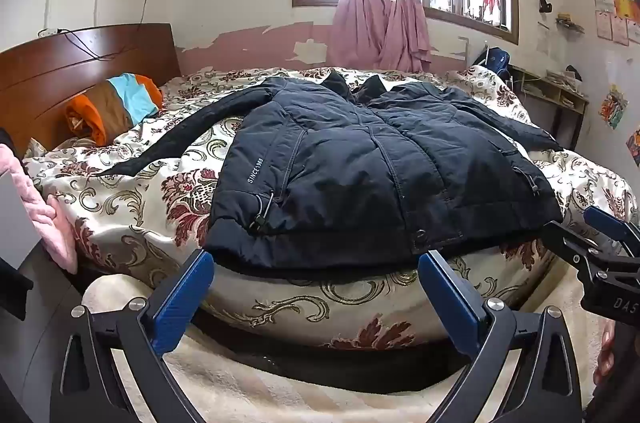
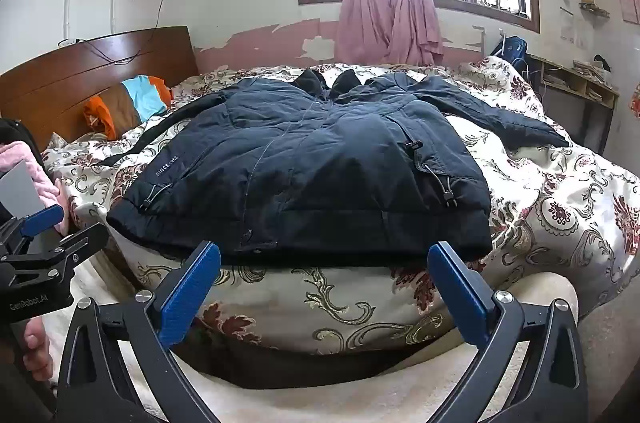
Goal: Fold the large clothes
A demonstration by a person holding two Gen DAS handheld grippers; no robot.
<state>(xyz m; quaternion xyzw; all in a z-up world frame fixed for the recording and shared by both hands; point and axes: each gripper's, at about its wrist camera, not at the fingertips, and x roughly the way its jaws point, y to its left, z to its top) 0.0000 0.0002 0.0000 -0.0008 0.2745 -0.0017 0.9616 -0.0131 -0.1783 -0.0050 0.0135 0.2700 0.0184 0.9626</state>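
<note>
A dark navy padded jacket (image 1: pixel 360 163) lies flat and front-up on the bed, collar at the far side, both sleeves spread out, hem toward me. It also shows in the right wrist view (image 2: pixel 312 175). My left gripper (image 1: pixel 316 263) is open and empty, just short of the hem near its middle. My right gripper (image 2: pixel 324 255) is open and empty, just short of the hem's right half. The right gripper also shows at the right edge of the left wrist view (image 1: pixel 596 235), and the left gripper at the left edge of the right wrist view (image 2: pixel 52 227).
The bed has a floral quilt (image 1: pixel 132 191) and a wooden headboard (image 1: pixel 60 71) on the left. An orange, brown and blue pillow (image 1: pixel 116 103) and a pink cloth (image 1: pixel 36 199) lie at the left. A desk (image 1: pixel 556 99) stands at the right. A cream cover (image 1: pixel 280 391) hangs below the bed edge.
</note>
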